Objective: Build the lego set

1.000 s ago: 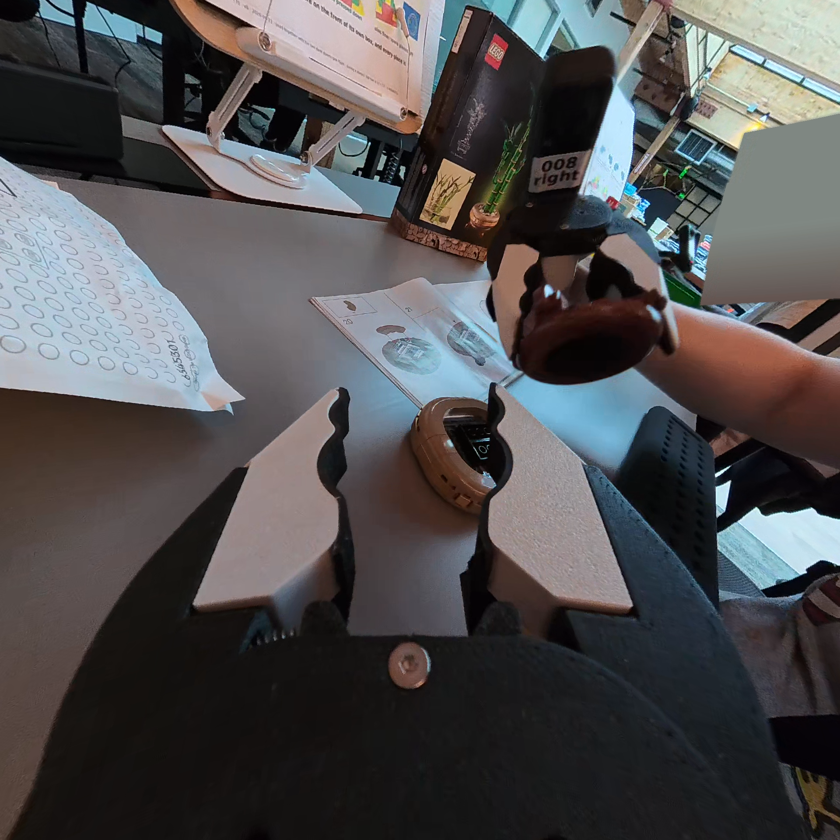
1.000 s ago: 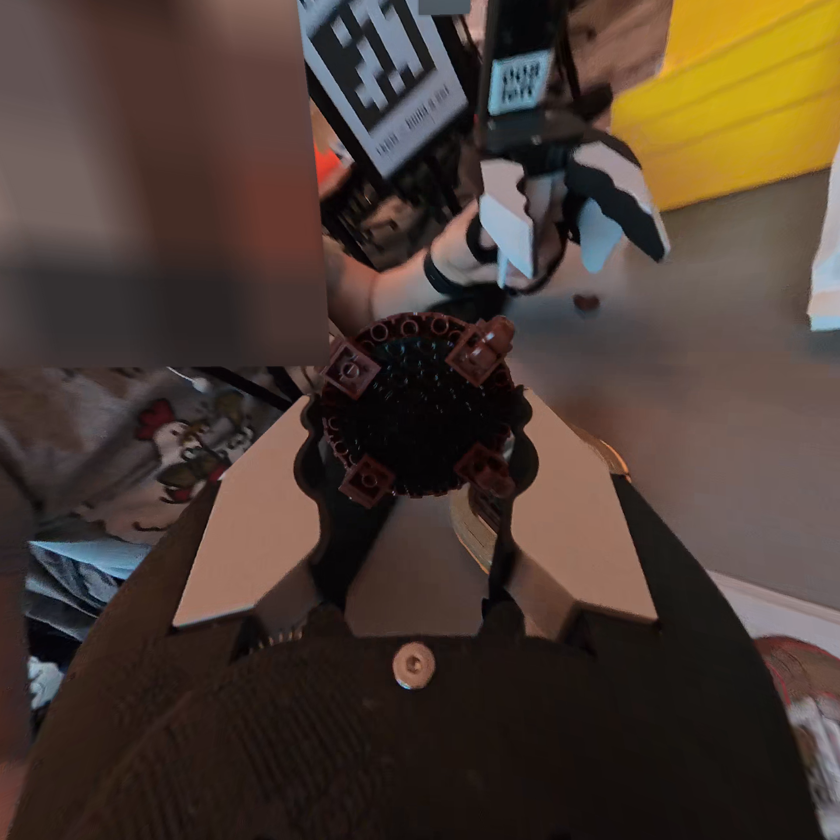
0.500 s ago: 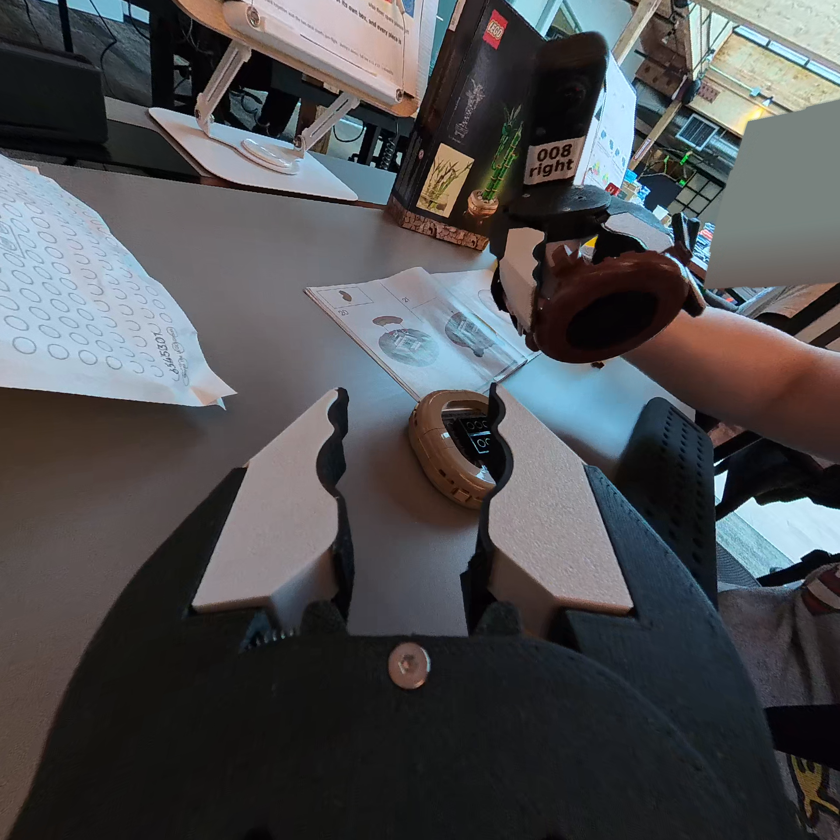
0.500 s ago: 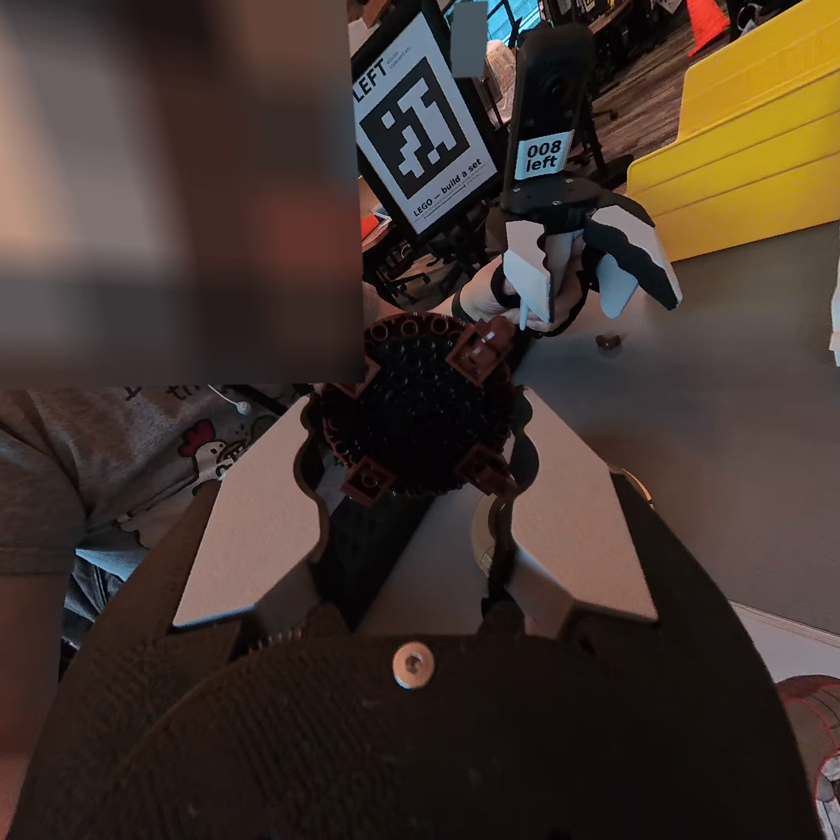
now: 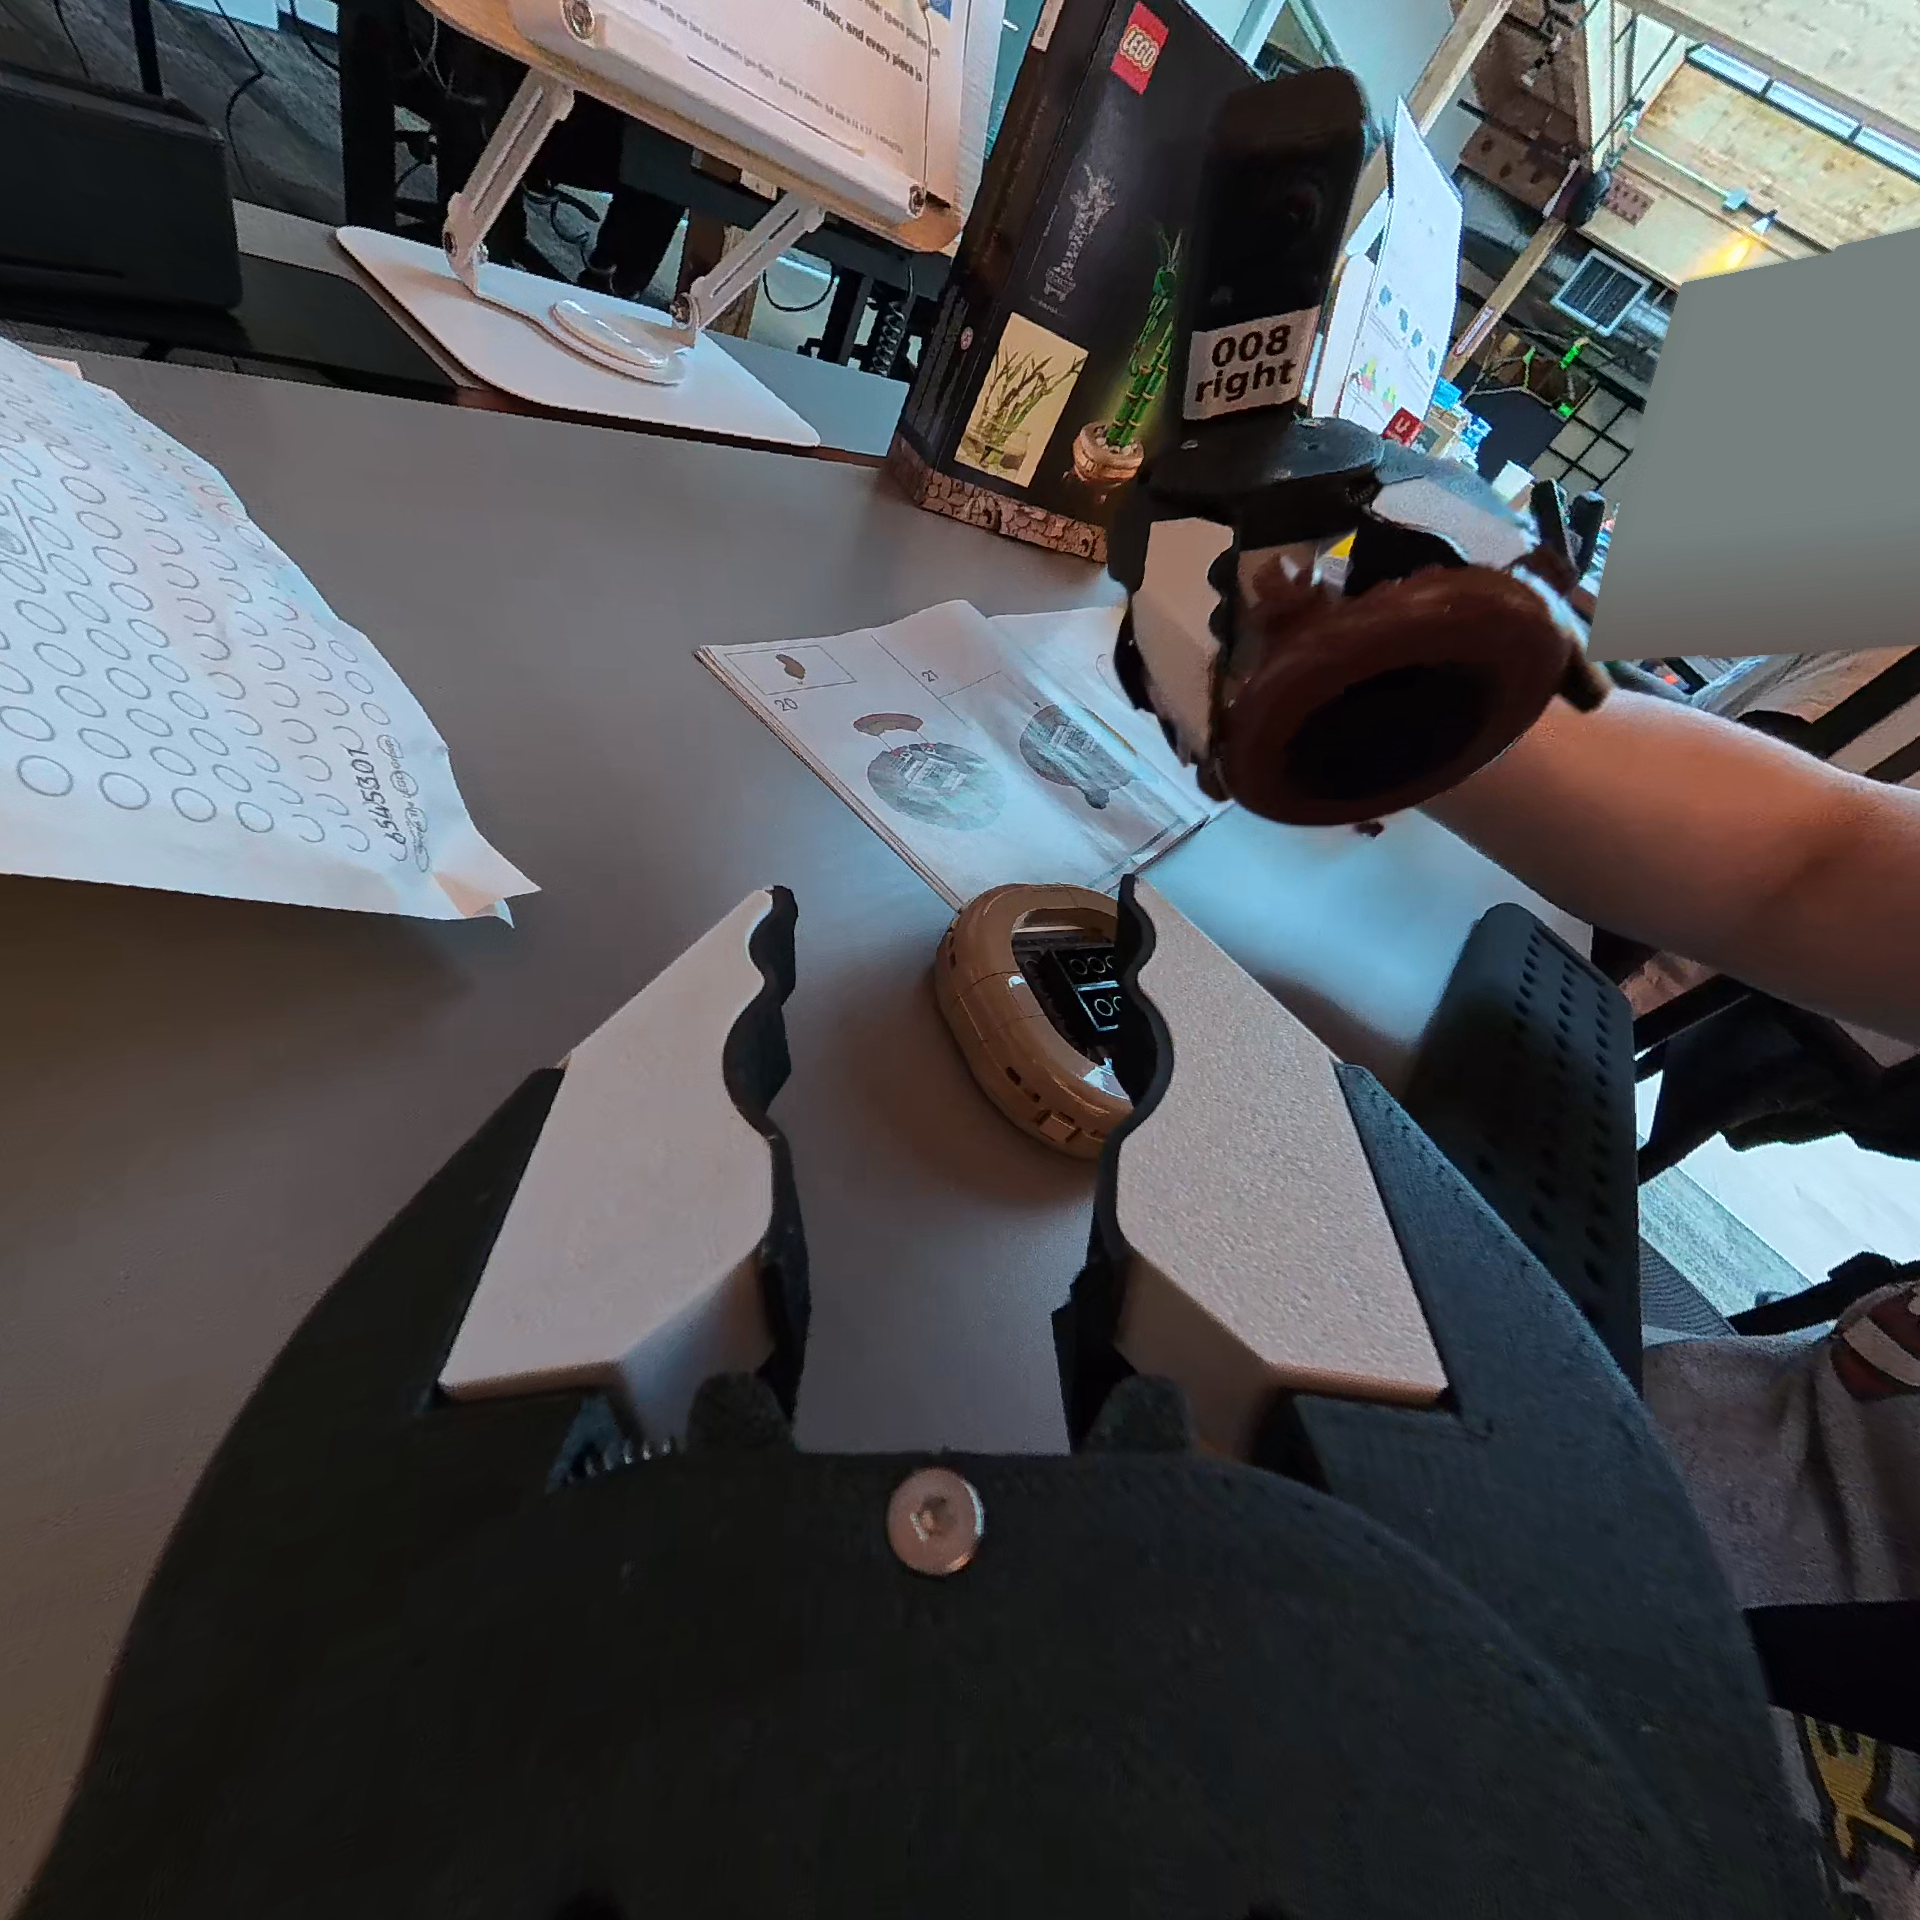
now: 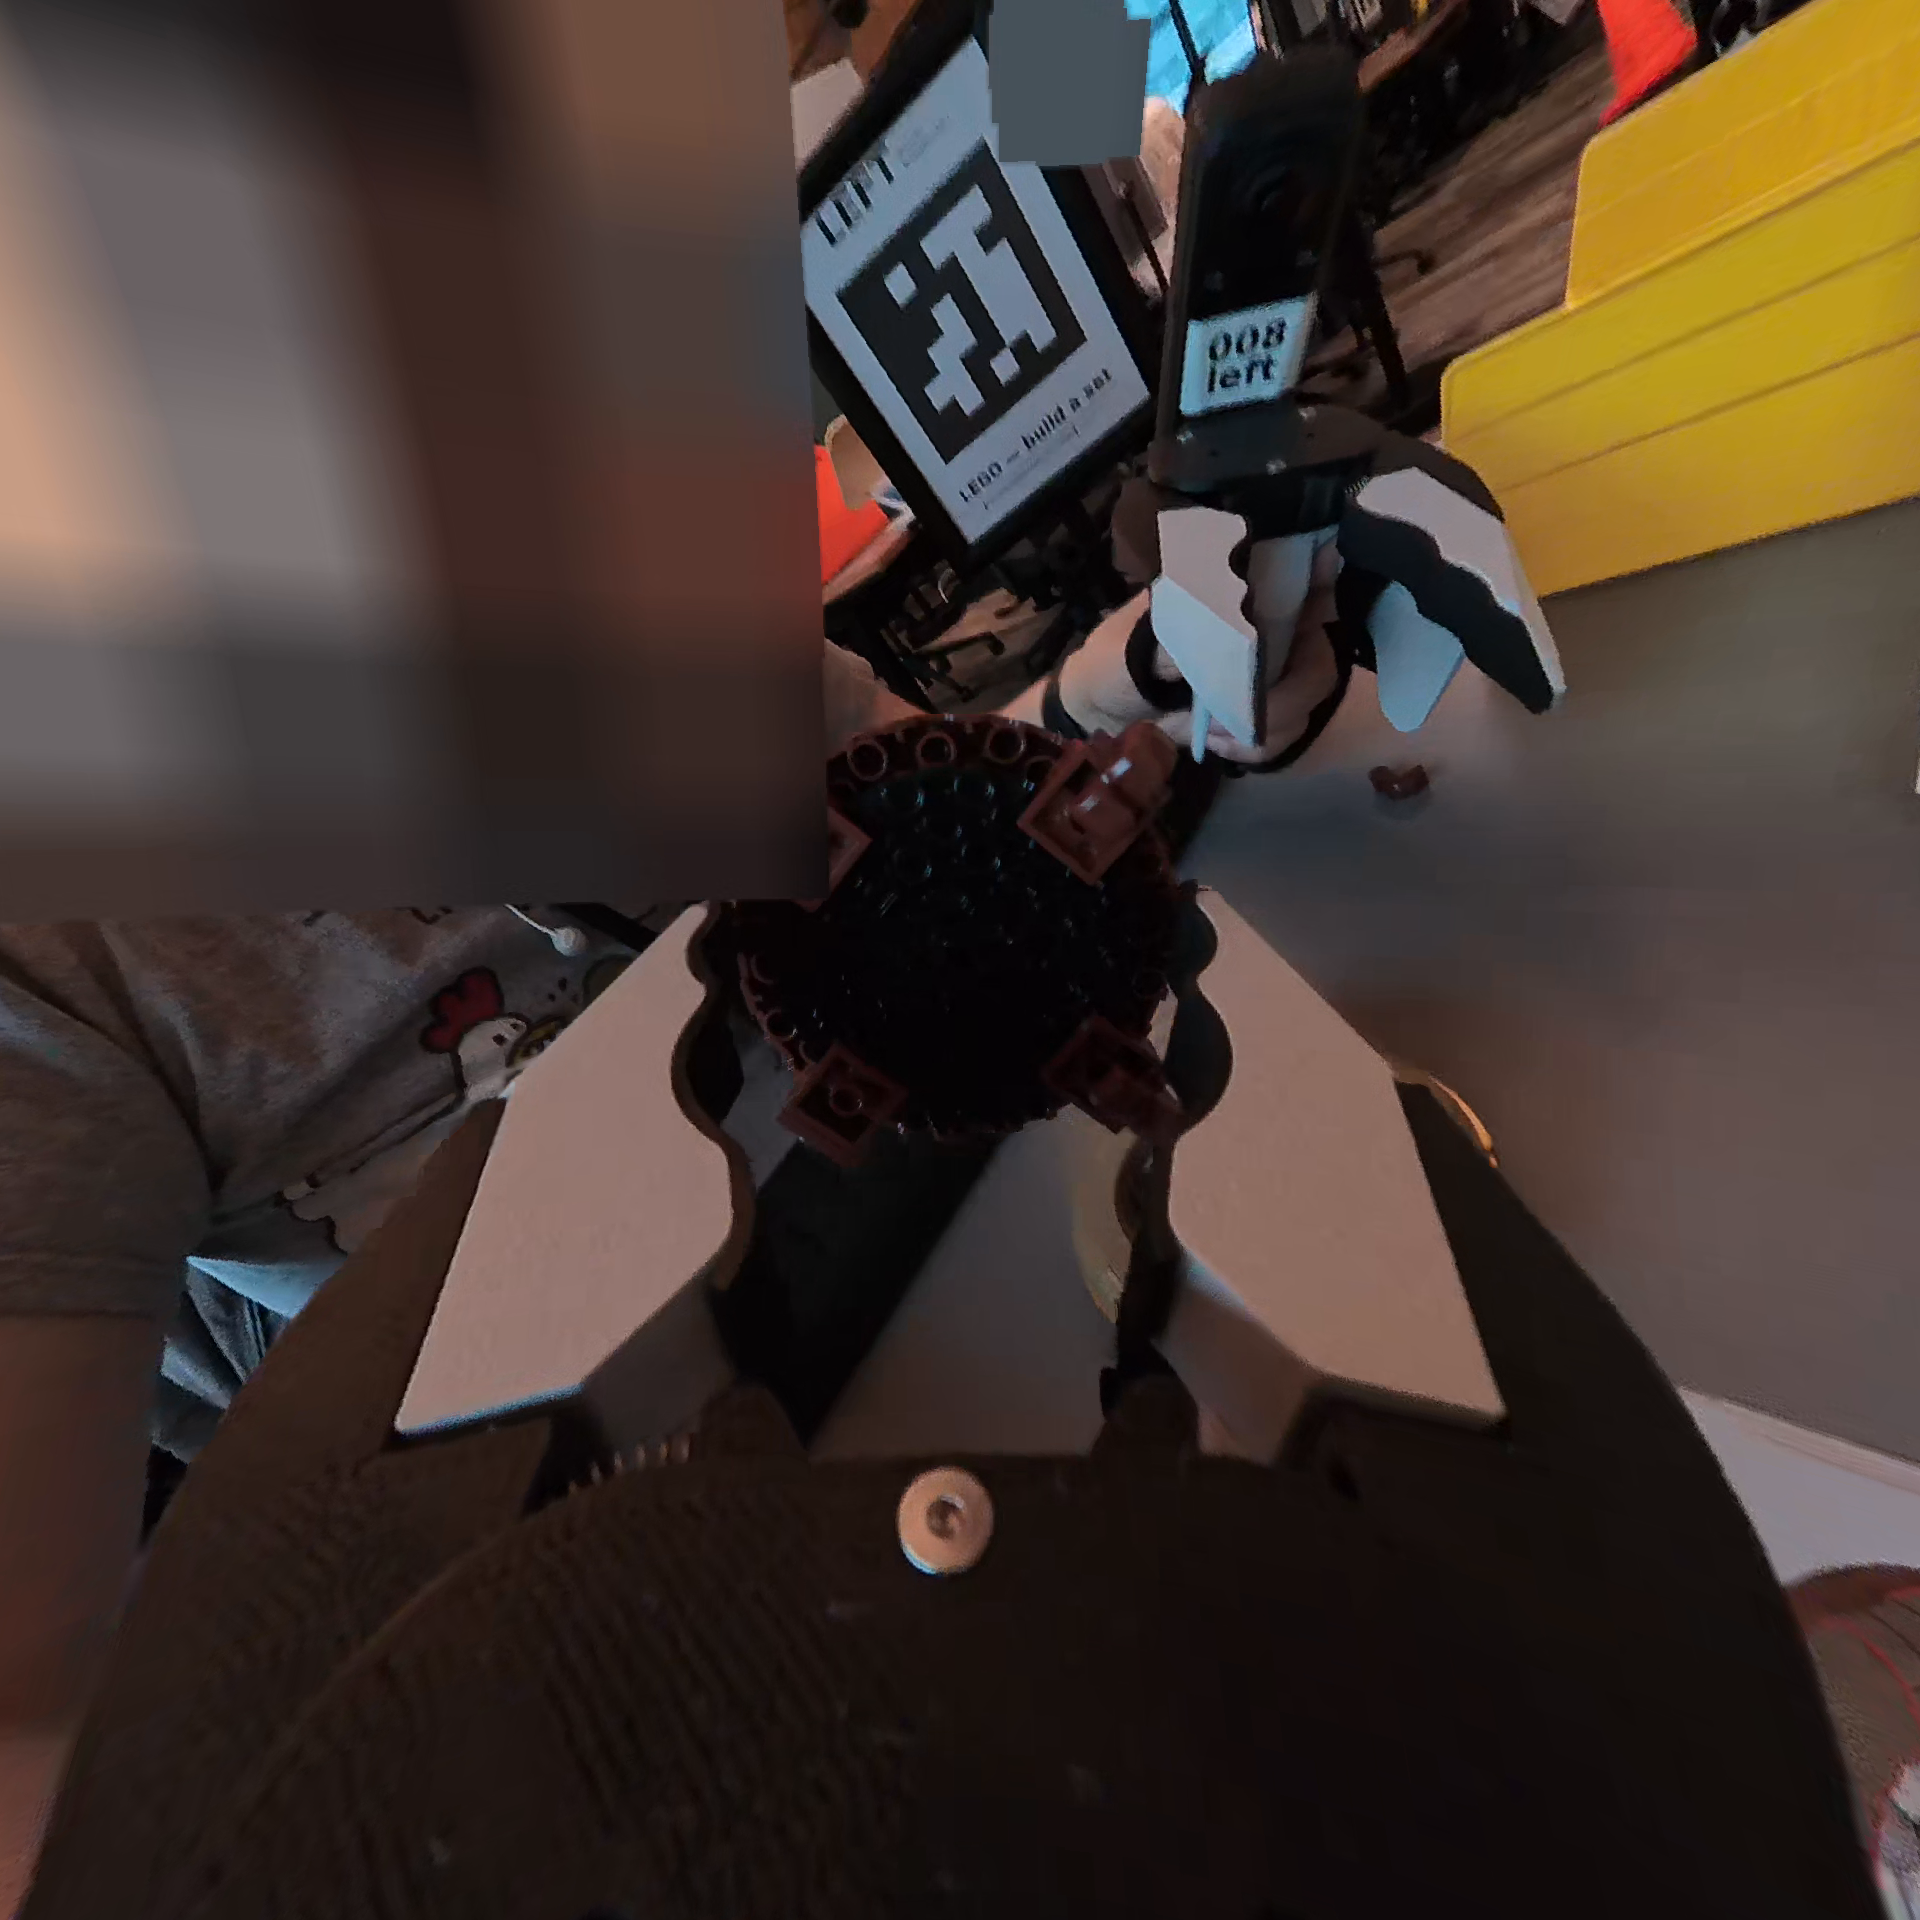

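Note:
My right gripper (image 6: 951, 925) is shut on a round brown-rimmed black lego disc (image 6: 956, 935) with small brown bricks on its rim. It holds the disc in the air over the table; this also shows in the left wrist view (image 5: 1382, 717). My left gripper (image 5: 951, 914) is open and empty, low over the grey table (image 5: 582, 582). A tan rounded lego pot piece (image 5: 1023, 1029) with black bricks inside lies on the table by its right fingertip. In the right wrist view the left gripper (image 6: 1351, 665) hangs open beyond the disc.
An open instruction booklet (image 5: 935, 727) lies behind the tan piece. A white paper bag (image 5: 177, 675) is at the left, a dark lego box (image 5: 1070, 291) and a white stand (image 5: 582, 332) at the back. A small brown piece (image 6: 1397, 779) lies on the table. A black chair back (image 5: 1527, 1091) is at the right. The tan rounded lego pot piece (image 5: 1023, 1029) is about equally far from each gripper, around 8 cm.
My right gripper has shifted slightly with the disc, tilting its face more toward the left gripper. The left gripper has stayed almost still and open.

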Demonstrator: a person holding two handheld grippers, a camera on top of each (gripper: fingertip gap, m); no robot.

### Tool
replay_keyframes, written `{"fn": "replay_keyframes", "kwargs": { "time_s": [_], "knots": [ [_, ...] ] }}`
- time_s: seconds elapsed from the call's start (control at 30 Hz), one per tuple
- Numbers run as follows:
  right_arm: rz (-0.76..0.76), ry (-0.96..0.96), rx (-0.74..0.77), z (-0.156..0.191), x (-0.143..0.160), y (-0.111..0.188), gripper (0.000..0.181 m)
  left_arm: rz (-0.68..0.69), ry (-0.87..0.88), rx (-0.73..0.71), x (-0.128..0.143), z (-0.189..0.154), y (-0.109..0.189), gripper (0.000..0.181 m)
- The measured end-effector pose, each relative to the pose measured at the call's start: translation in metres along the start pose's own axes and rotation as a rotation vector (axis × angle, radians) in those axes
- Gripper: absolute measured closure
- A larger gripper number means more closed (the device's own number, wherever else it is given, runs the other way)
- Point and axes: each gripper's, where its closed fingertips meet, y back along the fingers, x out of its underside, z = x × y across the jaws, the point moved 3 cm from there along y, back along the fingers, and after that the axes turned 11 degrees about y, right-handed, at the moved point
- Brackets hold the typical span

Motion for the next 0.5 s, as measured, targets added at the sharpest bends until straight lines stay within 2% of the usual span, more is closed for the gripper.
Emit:
{"fn": "replay_keyframes", "kwargs": {
  "time_s": [0.3, 0.4, 0.5],
  "knots": [
    [-0.215, -0.018, -0.058, 0.015, -0.026, 0.009, 0.098, 0.014, -0.005, 0.003, 0.002, -0.001, -0.002, 0.120],
    [-0.208, -0.037, -0.039, 0.015, -0.024, 0.008, 0.098, 0.012, -0.008, 0.002, 0.002, -0.001, -0.001, 0.121],
    [-0.138, -0.142, 0.097, 0.001, -0.015, 0.005, 0.098, 0.008, -0.006, 0.000, 0.002, -0.001, -0.001, 0.121]
  ]
}}
